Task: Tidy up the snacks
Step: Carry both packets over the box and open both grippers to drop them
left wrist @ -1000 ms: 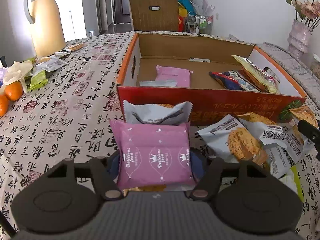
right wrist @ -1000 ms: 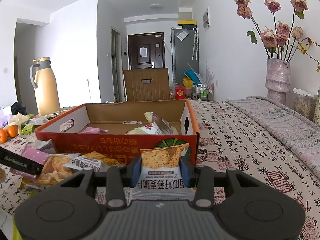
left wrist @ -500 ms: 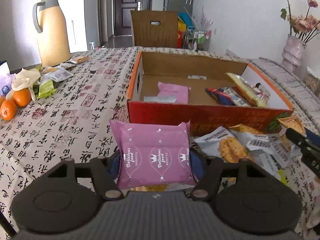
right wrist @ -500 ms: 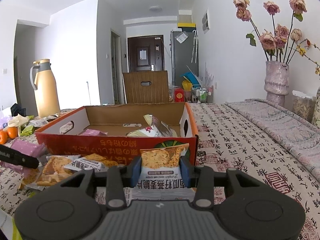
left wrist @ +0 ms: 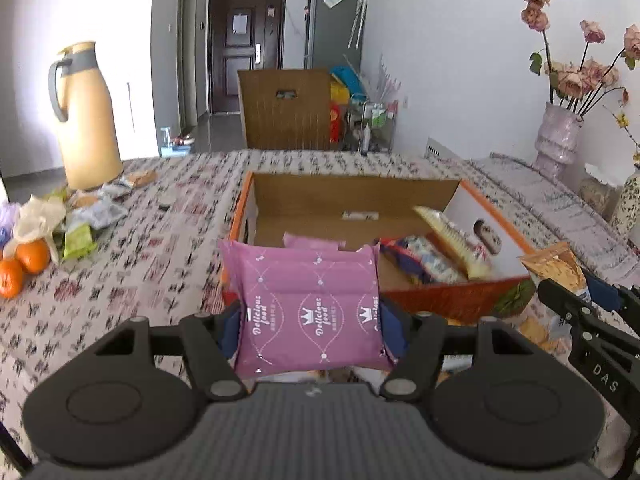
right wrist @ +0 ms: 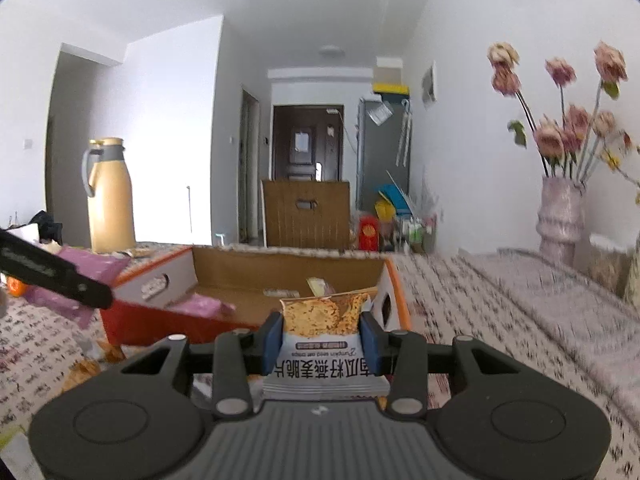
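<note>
The left gripper [left wrist: 310, 322] grips a pink biscuit pack [left wrist: 308, 304]; the right gripper [right wrist: 322, 338] grips an oat-crisp packet [right wrist: 326, 334]. The cardboard box [left wrist: 452, 300] holds perhaps 4 snacks, and more packets wait by its front edge.

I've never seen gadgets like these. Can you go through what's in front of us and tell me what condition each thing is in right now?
Left tool: shut on pink snack pack, held in the air.
Right tool: shut on oat crisps pack, also lifted.
Cardboard box: open on top, partly filled with snacks.
Thermos: upright, lid on.
Oranges: whole, unpeeled.
</note>
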A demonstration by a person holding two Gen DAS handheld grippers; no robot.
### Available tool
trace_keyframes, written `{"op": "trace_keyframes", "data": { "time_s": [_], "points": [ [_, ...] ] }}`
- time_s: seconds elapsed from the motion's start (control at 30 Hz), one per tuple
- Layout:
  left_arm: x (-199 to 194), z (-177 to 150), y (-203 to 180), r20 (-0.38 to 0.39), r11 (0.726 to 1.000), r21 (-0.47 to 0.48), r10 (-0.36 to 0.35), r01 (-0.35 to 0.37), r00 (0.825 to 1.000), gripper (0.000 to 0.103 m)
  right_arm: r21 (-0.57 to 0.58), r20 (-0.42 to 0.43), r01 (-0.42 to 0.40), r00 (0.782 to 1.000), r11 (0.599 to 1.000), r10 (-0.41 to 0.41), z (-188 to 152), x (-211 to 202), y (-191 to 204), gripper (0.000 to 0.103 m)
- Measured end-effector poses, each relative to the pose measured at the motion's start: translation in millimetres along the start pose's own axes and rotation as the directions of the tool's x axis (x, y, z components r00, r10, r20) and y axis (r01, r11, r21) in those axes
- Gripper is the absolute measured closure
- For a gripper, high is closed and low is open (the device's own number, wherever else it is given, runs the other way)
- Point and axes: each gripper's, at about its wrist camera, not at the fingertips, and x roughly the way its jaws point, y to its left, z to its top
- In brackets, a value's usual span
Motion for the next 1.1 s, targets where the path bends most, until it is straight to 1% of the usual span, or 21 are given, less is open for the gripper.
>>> {"op": "trace_keyframes", "data": {
  "time_s": [0.17, 0.27, 0.4, 0.57, 0.7, 0.83, 0.97, 1.1],
  "points": [
    [4, 18, -7, 0.048, 1.0, 0.006, -0.004, 0.004, 0.999, 0.035, -0.024, 0.038, -0.014, 0.999, 1.0, 0.015, 23, 12, 10, 0.063],
    [11, 30, -9, 0.066, 1.0, 0.005, 0.004, -0.004, 0.998, 0.035, -0.027, 0.039, -0.024, 0.999, 0.999, 0.025, 36, 26, 15, 0.063],
    [23, 43, -8, 0.085, 1.0, -0.01, 0.016, -0.015, 0.996, 0.035, -0.017, 0.022, -0.039, 0.999, 0.999, 0.04, 49, 46, 18, 0.063],
    [40, 54, -5, 0.104, 0.999, -0.041, 0.031, -0.027, 0.994, 0.035, 0.008, -0.026, -0.055, 0.998, 0.998, 0.055, 60, 75, 20, 0.063],
    [56, 58, -3, 0.108, 0.997, -0.063, 0.038, -0.031, 0.993, 0.035, 0.034, -0.064, -0.061, 0.996, 0.998, 0.063, 61, 98, 24, 0.063],
    [71, 52, 1, 0.113, 0.997, -0.072, 0.045, -0.037, 0.993, 0.035, 0.068, -0.084, -0.063, 0.994, 0.996, 0.068, 50, 114, 21, 0.063],
    [83, 47, 9, 0.089, 0.996, -0.087, 0.042, -0.034, 0.995, 0.035, 0.073, -0.107, -0.061, 0.992, 0.995, 0.069, 43, 118, 18, 0.063],
    [85, 43, 10, 0.082, 0.996, -0.082, 0.034, -0.027, 0.996, 0.035, 0.068, -0.119, -0.056, 0.991, 0.996, 0.064, 40, 117, 21, 0.063]
  ]
}}
